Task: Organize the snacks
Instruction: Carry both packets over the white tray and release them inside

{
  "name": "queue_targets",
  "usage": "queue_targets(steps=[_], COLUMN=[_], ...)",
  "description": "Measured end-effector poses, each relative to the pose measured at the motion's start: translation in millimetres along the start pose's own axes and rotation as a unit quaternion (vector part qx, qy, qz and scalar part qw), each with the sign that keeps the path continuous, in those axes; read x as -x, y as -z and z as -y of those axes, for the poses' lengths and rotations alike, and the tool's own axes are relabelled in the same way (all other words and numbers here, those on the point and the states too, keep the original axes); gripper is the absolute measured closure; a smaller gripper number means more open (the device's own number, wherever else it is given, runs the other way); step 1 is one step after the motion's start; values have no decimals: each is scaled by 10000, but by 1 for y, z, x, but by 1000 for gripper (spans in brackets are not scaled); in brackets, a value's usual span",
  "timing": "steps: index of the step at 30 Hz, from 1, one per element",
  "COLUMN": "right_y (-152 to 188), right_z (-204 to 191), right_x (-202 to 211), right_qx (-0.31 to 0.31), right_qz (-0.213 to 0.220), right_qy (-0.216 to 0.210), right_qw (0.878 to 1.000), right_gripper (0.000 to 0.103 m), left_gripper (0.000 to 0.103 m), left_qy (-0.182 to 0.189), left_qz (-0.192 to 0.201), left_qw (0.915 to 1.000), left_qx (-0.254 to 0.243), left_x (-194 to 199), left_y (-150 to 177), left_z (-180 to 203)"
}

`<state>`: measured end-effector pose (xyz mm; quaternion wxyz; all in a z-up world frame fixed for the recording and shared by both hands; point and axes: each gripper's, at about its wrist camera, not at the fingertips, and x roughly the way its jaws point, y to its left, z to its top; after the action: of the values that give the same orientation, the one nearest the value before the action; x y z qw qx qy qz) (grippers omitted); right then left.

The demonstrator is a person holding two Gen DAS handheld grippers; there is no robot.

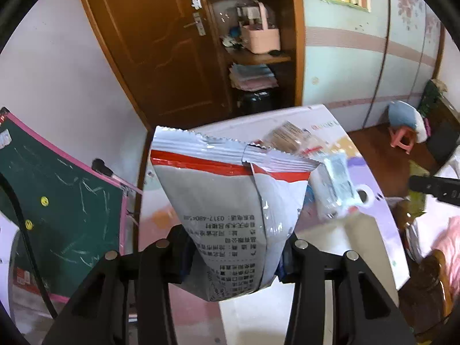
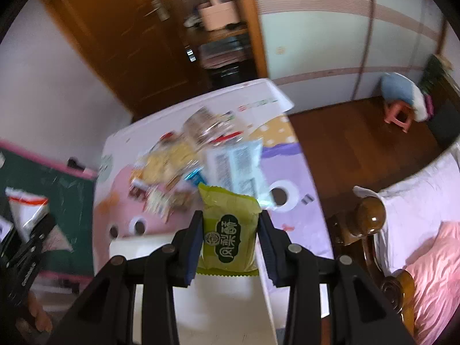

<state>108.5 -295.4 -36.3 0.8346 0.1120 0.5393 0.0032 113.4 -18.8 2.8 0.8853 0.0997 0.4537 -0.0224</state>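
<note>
The left gripper (image 1: 234,254) is clamped on the lower part of a silver-and-red snack bag (image 1: 227,201), held upright above the near end of the table (image 2: 290,224). The right gripper (image 2: 230,247) pinches a green snack packet (image 2: 228,230) above the same end. A snack pile (image 2: 195,158) lies mid-table, beyond both.

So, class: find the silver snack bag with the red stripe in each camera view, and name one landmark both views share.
Left wrist view: the silver snack bag fills the centre, pinched between the left gripper fingers.
Right wrist view: the same bag sits small at the far left edge, above the left gripper.
Shared landmark: the pink stool on the wooden floor.
</note>
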Motion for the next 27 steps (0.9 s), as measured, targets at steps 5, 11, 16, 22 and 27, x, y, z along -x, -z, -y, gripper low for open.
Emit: queue_targets(steps=[5,11,16,22,27], right_y=[33,73,96,105,106], right_z=[-27,-47,-53,-57,-62], right_x=[-8,-37,-59,-65,-58], right_qx=[581,944,1030,983,1005], right_qz=[-368,-897,-1158,-1262,-1140], right_qy=[-132,-54,122,235,317], right_qw=[9975,9915,9878,9869,9879], right_gripper=[66,65,65,63,44], left_gripper=[61,61,61,52,4], left_qy=[314,671,750,684,645], left_qz=[-403,-1016,-1291,-1335,-1029], left_qw=[9987,9925,9884,9881,9915], left_qx=[-20,109,264,350,456], left_x=[0,-28,-46,-52,-41], left_y=[38,83,109,115,112], left_z=[19,36,36,28,22])
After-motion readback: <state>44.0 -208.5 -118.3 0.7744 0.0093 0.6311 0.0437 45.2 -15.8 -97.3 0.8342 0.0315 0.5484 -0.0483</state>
